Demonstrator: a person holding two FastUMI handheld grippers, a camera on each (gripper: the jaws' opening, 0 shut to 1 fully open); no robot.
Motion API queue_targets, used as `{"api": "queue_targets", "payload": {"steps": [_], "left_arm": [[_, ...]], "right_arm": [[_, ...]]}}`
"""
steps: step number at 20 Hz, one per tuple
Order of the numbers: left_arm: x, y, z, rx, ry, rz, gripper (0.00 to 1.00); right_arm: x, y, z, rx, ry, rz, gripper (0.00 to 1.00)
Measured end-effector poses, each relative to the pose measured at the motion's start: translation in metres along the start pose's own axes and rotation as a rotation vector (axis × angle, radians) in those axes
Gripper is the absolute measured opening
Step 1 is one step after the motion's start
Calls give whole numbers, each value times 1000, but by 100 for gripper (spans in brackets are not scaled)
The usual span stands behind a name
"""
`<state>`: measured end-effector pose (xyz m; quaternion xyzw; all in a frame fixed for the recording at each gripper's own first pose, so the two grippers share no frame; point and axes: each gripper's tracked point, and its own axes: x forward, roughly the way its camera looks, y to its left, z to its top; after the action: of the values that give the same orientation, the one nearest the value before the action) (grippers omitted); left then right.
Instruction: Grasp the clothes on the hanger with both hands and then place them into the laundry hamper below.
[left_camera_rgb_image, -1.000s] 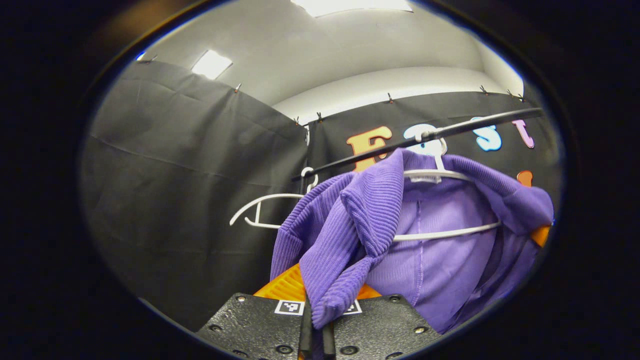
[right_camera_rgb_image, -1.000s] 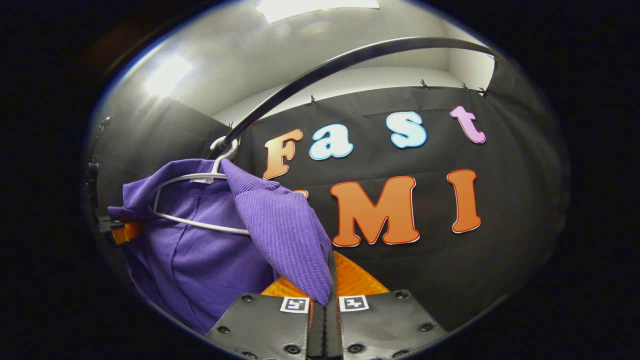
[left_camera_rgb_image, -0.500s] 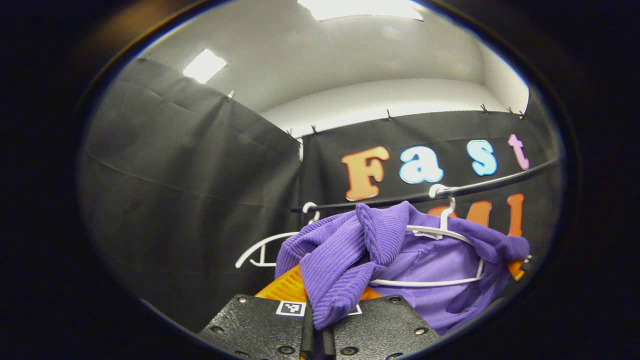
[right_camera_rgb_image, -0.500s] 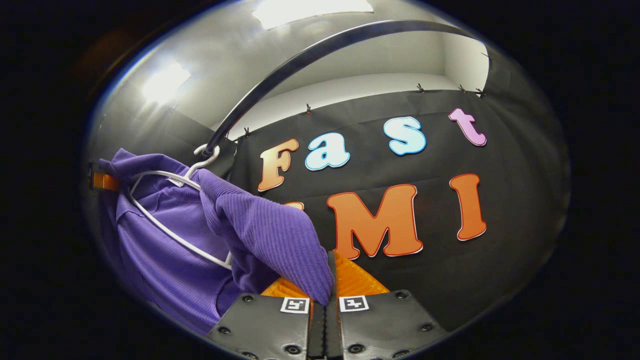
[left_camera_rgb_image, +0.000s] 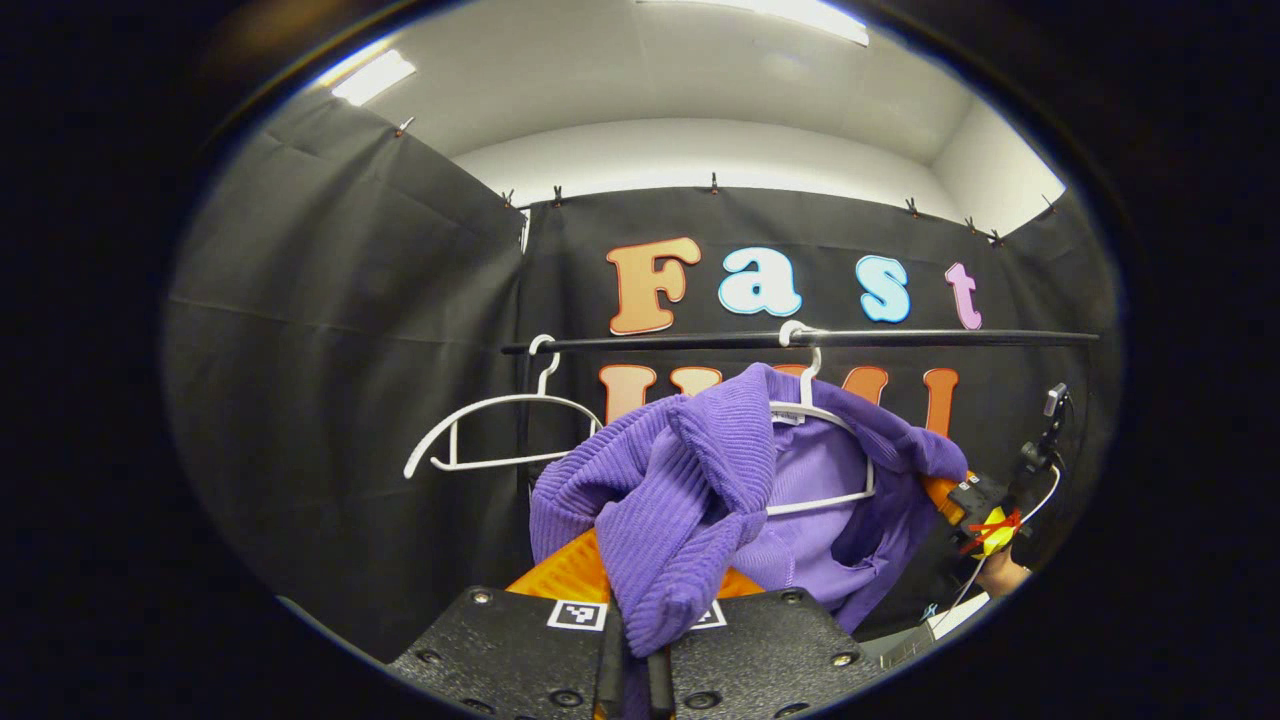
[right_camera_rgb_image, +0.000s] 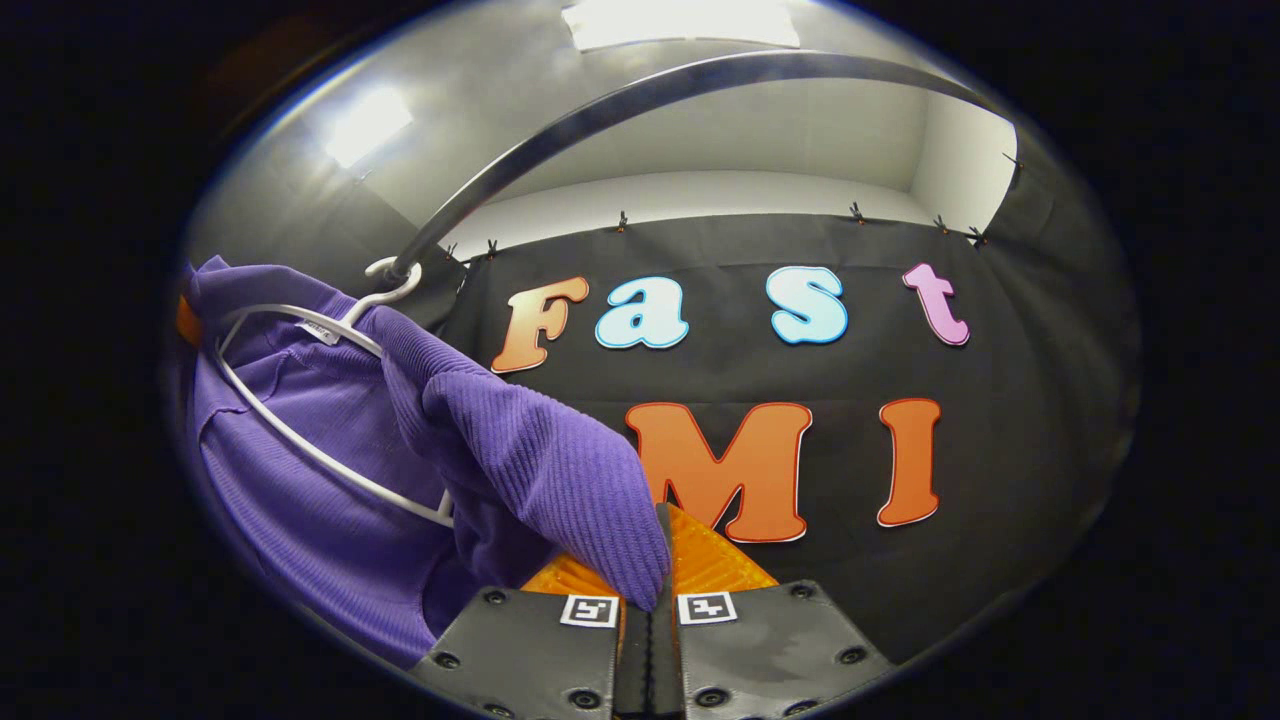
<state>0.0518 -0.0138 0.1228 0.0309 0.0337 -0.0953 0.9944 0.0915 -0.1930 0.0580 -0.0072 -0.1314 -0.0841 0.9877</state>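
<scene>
While pinched by each hand-held gripper (left_camera_rgb_image: 632, 640), purple garment (left_camera_rgb_image: 700, 500) drapes its hanger (left_camera_rgb_image: 815, 415).

Count, taking the rail (left_camera_rgb_image: 800, 339) as reference: one black rail. Two white hangers on it: one bare hanger (left_camera_rgb_image: 495, 432) toward the rail's left end, one loaded hanger (left_camera_rgb_image: 822, 455) near its middle. One purple garment (left_camera_rgb_image: 700, 500), draped on the loaded hanger below the rail. Two tools: left tool (left_camera_rgb_image: 632, 640) at the garment's near fold, right tool (right_camera_rgb_image: 648, 600) on its other side, right of the rail's hook.
</scene>
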Motion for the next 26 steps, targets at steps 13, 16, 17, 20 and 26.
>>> {"api": "queue_targets", "payload": {"steps": [13, 16, 17, 20, 26], "left_arm": [[-18, -23, -17, -62, 84, -47, 24], [-17, -16, -5, -91, 15, -26, 14], [-18, -6, 5, -88, -19, 2, 11], [-7, 40, 49, -64, -197, 150, 7], [69, 121, 31, -69, -239, 241, 7]], "right_arm": [[-4, 2, -2, 120, 1, 48, 8], [-9, -2, 3, 104, -12, 41, 9], [-11, -3, 4, 101, -12, 40, 8], [-14, -4, 8, 110, -27, 43, 8], [-23, 21, 16, 150, -36, 164, 8]]}}
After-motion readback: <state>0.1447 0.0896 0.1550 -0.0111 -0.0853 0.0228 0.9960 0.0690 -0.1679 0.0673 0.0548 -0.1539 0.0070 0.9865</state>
